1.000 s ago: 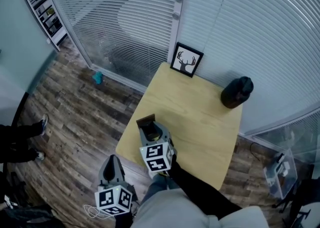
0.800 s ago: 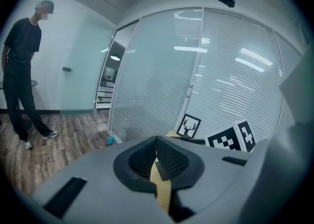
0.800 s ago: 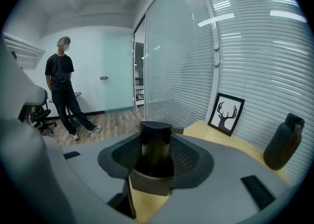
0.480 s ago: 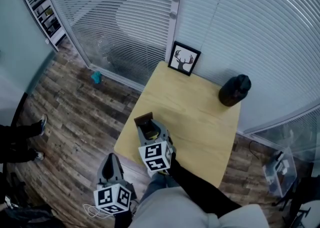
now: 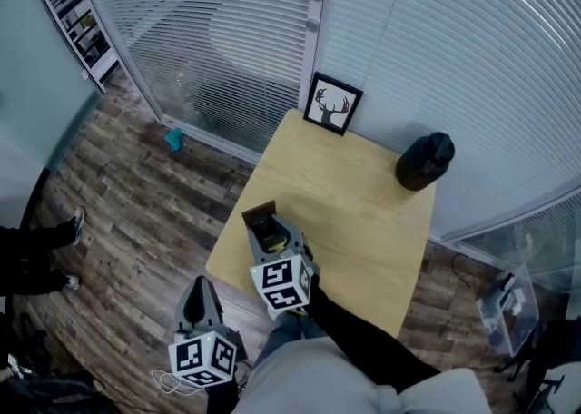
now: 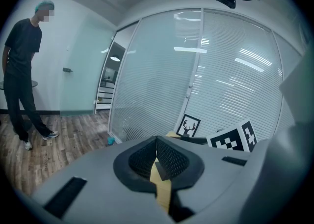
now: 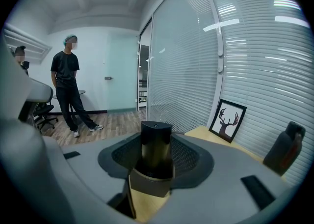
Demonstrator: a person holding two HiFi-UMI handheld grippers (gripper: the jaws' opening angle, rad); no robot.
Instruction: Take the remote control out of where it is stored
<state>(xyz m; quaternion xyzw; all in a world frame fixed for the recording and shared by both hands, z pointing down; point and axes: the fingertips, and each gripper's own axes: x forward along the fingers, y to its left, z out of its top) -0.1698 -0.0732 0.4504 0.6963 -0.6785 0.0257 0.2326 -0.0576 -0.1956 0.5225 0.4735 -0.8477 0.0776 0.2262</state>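
Room: glass walls with slatted blinds [image 5: 227,31] rise beyond my tongs. A plank floor [image 5: 136,212] lies to their left, and a pale wooden table [image 5: 363,212] lies under my right tongs.
Right tongs [image 5: 268,232]: over the table's near left corner, clamped on the remote control with one pad at each side of it.
Remote control [image 7: 156,144]: black and upright between the right tongs' jaws. Its lower end sits in a brown holder [image 7: 149,183] on the table.
Left tongs [image 5: 201,292]: jaws pressed together with nothing in them. They are nearer to me and left of the right tongs, off the table's edge.
Deer picture [image 5: 333,104]: at the table's far edge by the blinds, well ahead of the right tongs.
Black bottle [image 5: 424,162]: ahead and to the right of the right tongs, well apart from them.
Person [image 7: 66,85]: in dark clothes, standing on the floor far off to the left of both tongs.
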